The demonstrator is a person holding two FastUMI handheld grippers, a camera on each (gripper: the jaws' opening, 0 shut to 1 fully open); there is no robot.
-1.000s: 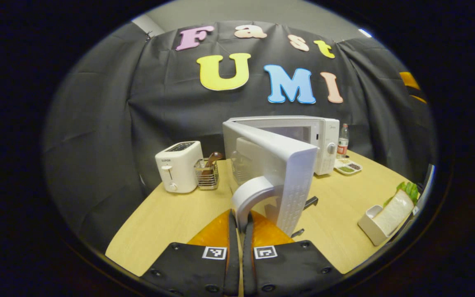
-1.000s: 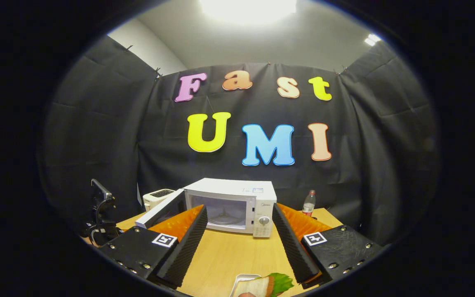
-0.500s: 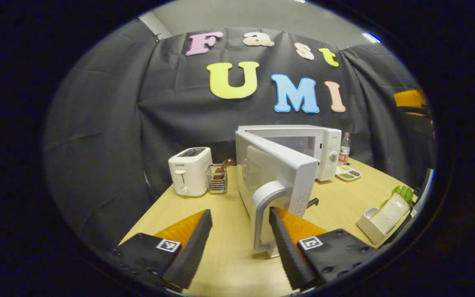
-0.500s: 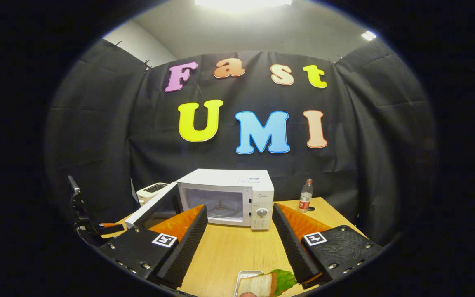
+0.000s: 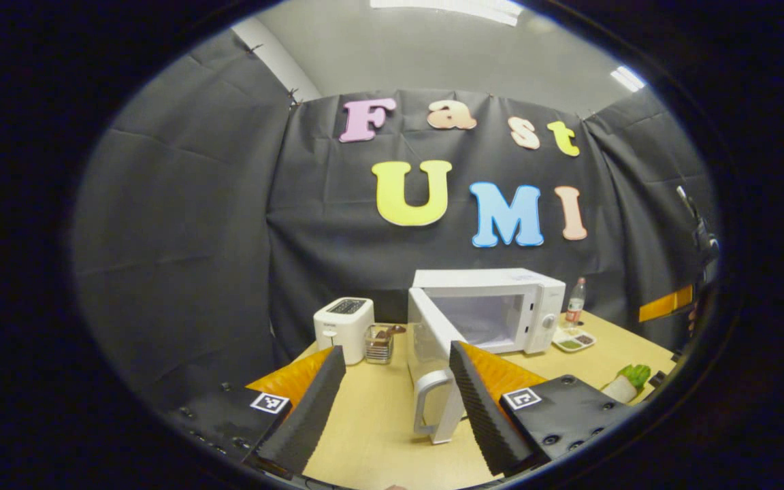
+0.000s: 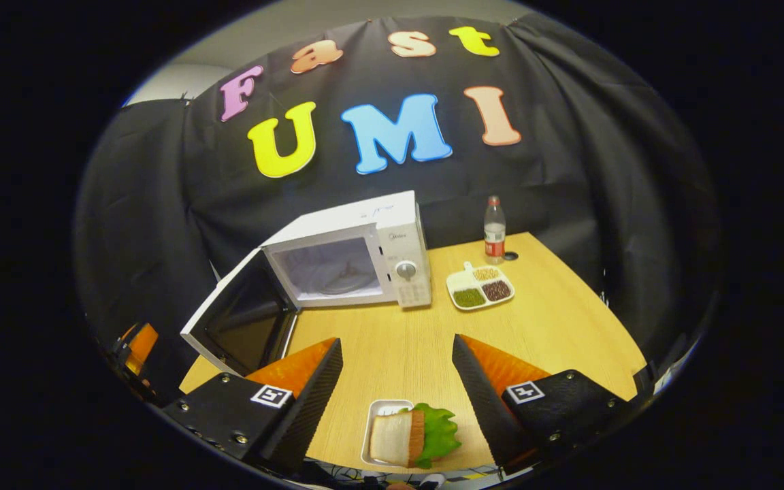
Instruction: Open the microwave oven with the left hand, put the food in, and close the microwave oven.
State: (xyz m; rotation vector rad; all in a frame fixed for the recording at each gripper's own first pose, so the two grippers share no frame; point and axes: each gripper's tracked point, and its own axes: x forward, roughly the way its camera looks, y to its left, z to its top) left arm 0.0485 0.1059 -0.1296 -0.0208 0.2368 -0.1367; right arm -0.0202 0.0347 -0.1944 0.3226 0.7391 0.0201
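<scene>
The white microwave (image 5: 501, 306) (image 6: 365, 252) stands at the back of the wooden table with its door (image 5: 433, 371) (image 6: 242, 320) swung wide open and its cavity bare. My left gripper (image 5: 395, 401) is open, pulled back from the door handle (image 5: 426, 401), which stands just beyond its right finger. A sandwich with lettuce (image 6: 412, 435) (image 5: 630, 378) lies in a small white tray at the table's near edge. My right gripper (image 6: 399, 395) hangs open above that tray, its fingers either side of the food and not touching it.
A white toaster (image 5: 344, 327) and a wire utensil holder (image 5: 380, 344) stand left of the microwave. A divided dish of beans (image 6: 479, 286) and a water bottle (image 6: 494, 228) sit to the microwave's right. Bare table (image 6: 555, 320) lies between food and microwave.
My left gripper let go of the door handle, opened, and drew back and up. My right gripper tipped downward, bringing the sandwich tray between its fingers.
</scene>
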